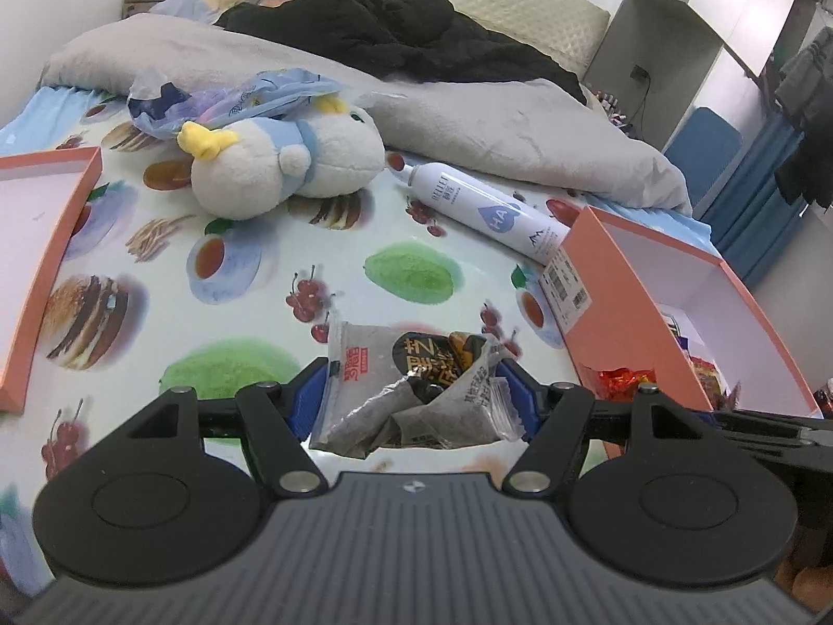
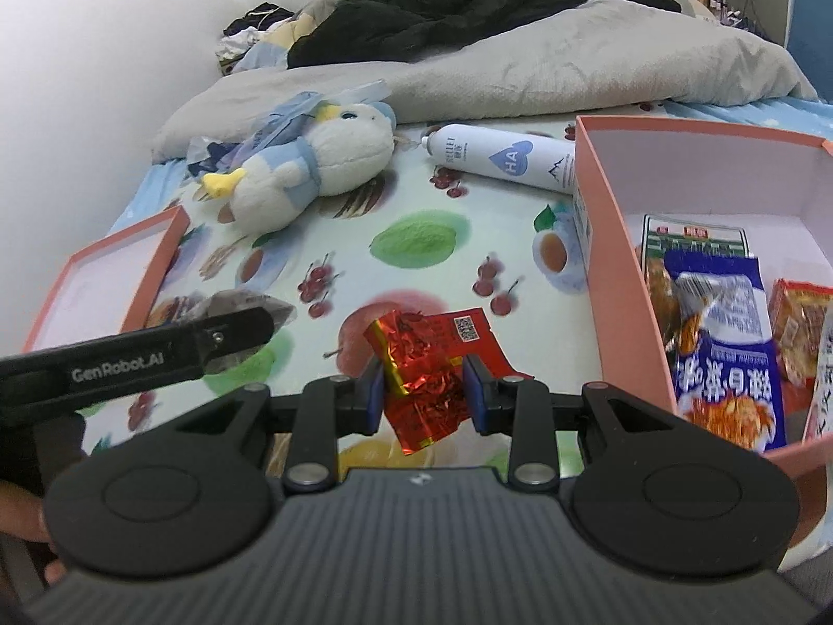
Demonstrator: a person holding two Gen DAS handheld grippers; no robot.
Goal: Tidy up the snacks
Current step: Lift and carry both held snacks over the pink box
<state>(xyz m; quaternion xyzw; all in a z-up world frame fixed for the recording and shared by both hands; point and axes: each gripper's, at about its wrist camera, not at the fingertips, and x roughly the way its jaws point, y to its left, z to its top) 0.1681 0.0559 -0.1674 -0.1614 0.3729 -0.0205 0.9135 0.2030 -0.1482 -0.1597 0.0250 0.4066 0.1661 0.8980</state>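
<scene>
My left gripper (image 1: 414, 396) is shut on a grey and black snack packet (image 1: 411, 390), lifted above the printed bed sheet; its blue pads press the packet's two sides. My right gripper (image 2: 424, 396) is shut on a crinkled red foil snack packet (image 2: 432, 364), also off the sheet. The pink box (image 2: 598, 239) stands to the right and holds several snack packets, among them a blue and white one (image 2: 723, 344). In the right wrist view the left gripper's black finger (image 2: 156, 354) shows at the left with its grey packet behind it. The same box (image 1: 614, 307) appears at the right of the left wrist view.
A plush duck (image 1: 281, 161) and a white spray can (image 1: 484, 208) lie on the sheet beyond the grippers. The pink box lid (image 1: 47, 239) lies at the left. A grey blanket (image 1: 468, 120) and black clothes (image 1: 395, 36) cover the back of the bed.
</scene>
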